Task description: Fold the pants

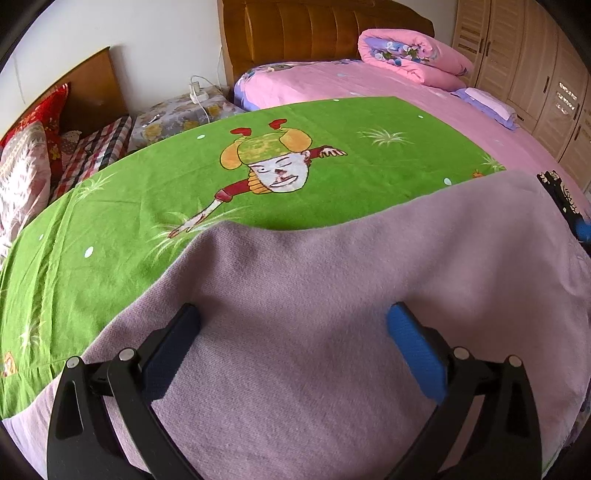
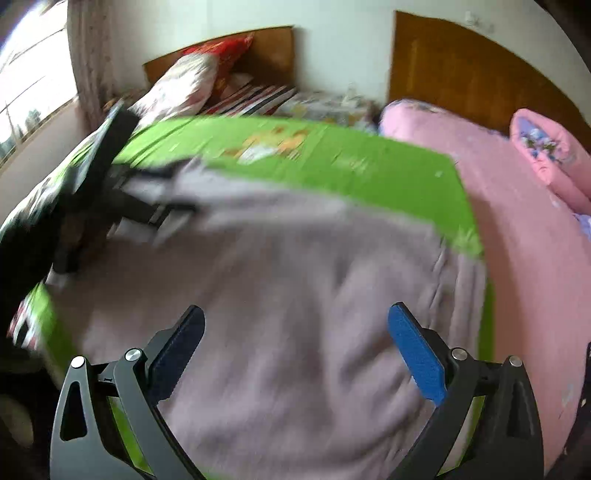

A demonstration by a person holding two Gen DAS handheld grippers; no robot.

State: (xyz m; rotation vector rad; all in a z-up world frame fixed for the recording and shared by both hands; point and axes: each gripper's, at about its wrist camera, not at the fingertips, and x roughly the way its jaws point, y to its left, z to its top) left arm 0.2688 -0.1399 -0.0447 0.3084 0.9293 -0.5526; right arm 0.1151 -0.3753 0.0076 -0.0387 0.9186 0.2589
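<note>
Left tool (image 1: 293,317) jaws apart over pants (image 1: 332,295); right tool (image 2: 295,321) apart, empty. Pants flat on green sheet (image 1: 147,192).

Bright daylight, fisheye-bent edges, heavy motion blur in right view.

place: home bedroom | evidence: bed (image 1: 369,85) with padded headboard (image 1: 314,29); folded quilt (image 1: 413,55); wardrobe (image 1: 535,70)

matt knit pants (image 1: 314,295), cotton green sheet (image 1: 129,206)
</note>
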